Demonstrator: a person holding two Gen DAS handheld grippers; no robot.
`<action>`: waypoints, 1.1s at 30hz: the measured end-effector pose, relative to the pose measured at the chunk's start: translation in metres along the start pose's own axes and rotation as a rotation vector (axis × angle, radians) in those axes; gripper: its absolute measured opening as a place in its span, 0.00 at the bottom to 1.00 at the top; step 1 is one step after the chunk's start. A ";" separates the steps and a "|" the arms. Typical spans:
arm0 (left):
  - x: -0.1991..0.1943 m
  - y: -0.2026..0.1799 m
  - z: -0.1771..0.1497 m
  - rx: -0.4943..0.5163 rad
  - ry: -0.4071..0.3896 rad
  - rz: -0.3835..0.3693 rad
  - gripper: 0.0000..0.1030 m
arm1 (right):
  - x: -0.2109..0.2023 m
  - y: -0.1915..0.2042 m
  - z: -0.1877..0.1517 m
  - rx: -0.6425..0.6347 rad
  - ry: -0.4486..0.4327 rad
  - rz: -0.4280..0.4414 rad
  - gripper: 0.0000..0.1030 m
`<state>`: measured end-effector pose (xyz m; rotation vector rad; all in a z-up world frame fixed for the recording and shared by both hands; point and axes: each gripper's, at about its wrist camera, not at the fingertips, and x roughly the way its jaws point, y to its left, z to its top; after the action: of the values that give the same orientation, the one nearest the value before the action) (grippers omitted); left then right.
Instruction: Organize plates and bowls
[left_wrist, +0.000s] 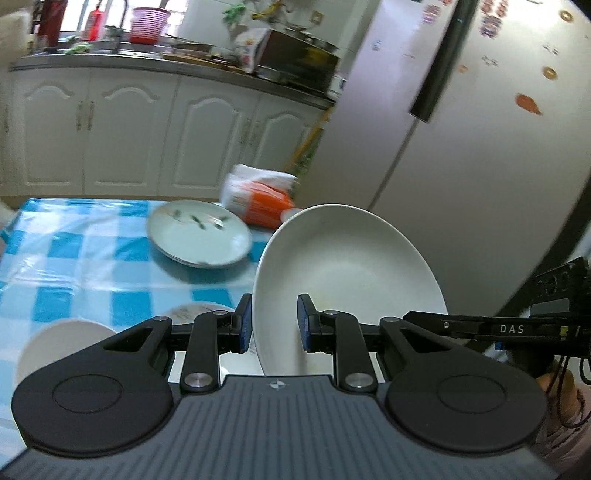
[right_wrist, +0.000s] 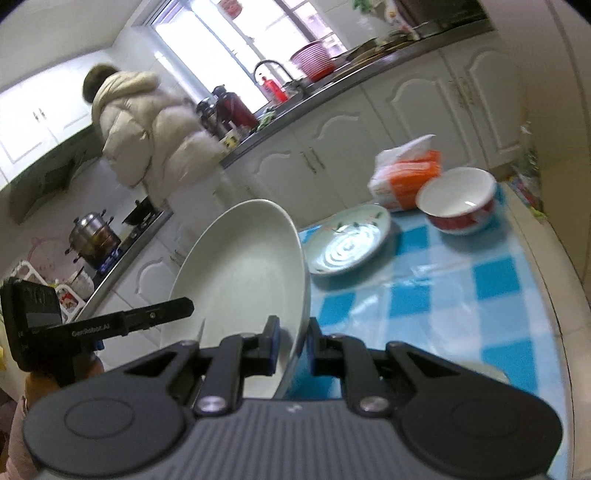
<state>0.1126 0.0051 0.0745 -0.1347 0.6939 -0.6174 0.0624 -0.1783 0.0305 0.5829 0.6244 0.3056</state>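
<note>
A large white plate (left_wrist: 347, 266) is held tilted up in the air between both grippers. My left gripper (left_wrist: 275, 321) has its jaws around the plate's near rim, with a wide gap between the pads. My right gripper (right_wrist: 293, 347) is shut on the same white plate (right_wrist: 243, 266) at its rim. A pale green plate with a leaf pattern (left_wrist: 199, 232) lies on the blue checked tablecloth (left_wrist: 81, 258); it also shows in the right wrist view (right_wrist: 347, 240). A red and white bowl (right_wrist: 458, 203) stands behind it. Two white dishes (left_wrist: 62, 343) sit near the left gripper.
An orange and white tissue pack (left_wrist: 258, 199) lies at the table's far edge. White cabinets (left_wrist: 129, 129) and a fridge (left_wrist: 480, 129) stand behind. A person in a beige coat (right_wrist: 147, 136) stands at the stove.
</note>
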 end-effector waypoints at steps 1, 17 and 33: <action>0.001 -0.007 -0.004 0.007 0.002 -0.007 0.23 | -0.008 -0.004 -0.005 0.013 -0.007 -0.005 0.12; 0.044 -0.047 -0.062 0.020 0.115 -0.040 0.23 | -0.070 -0.058 -0.074 0.164 -0.046 -0.102 0.13; 0.061 -0.062 -0.085 0.000 0.195 -0.002 0.23 | -0.072 -0.077 -0.094 0.187 -0.032 -0.182 0.13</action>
<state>0.0647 -0.0732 -0.0056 -0.0756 0.8816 -0.6377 -0.0448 -0.2317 -0.0448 0.7038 0.6747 0.0666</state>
